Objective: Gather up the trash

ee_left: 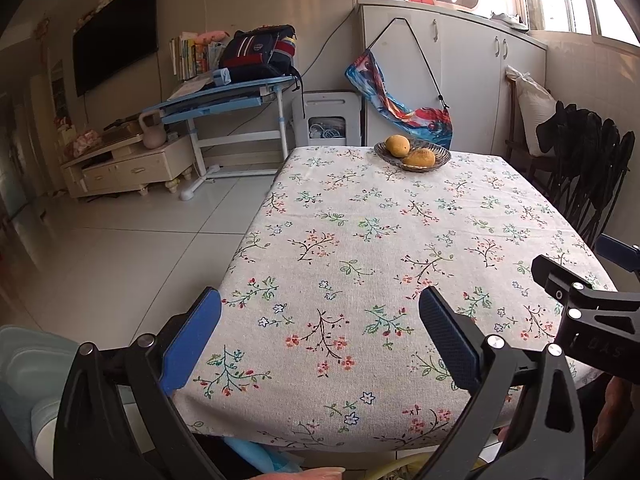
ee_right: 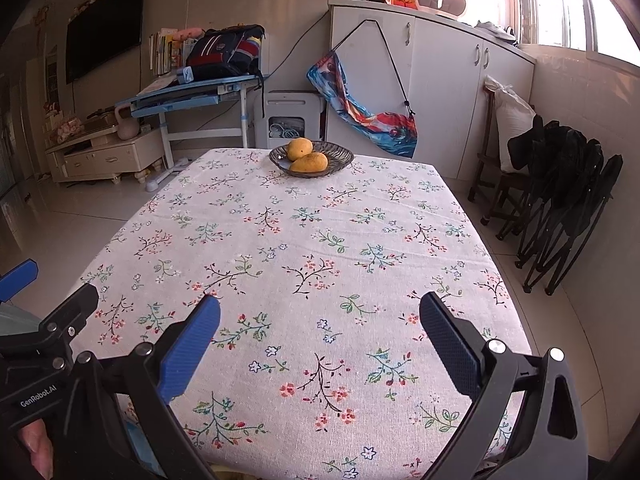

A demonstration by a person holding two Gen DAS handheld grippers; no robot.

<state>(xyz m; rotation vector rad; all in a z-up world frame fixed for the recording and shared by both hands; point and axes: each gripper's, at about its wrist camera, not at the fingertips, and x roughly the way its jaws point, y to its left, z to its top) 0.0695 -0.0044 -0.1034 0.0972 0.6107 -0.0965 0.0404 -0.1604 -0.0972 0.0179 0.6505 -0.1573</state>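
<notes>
Both grippers hover over the near edge of a table (ee_left: 360,248) covered with a floral cloth (ee_right: 304,240). My left gripper (ee_left: 320,312) is open, blue pads wide apart, nothing between them. My right gripper (ee_right: 320,316) is open too and holds nothing. In the left wrist view the right gripper's black frame (ee_left: 580,304) shows at the right edge; in the right wrist view the left gripper's frame (ee_right: 48,332) shows at the left. No trash shows on the cloth. A light-blue thing (ee_left: 256,456) lies below the table's near edge, mostly hidden.
A woven bowl (ee_right: 340,156) with two yellow mangoes (ee_right: 308,162) sits at the table's far end. Folded black chairs (ee_right: 568,200) lean against the right wall. White cabinets (ee_right: 440,80) stand behind, a blue desk (ee_right: 180,96) with a backpack to the left. Tiled floor (ee_left: 140,248) lies left.
</notes>
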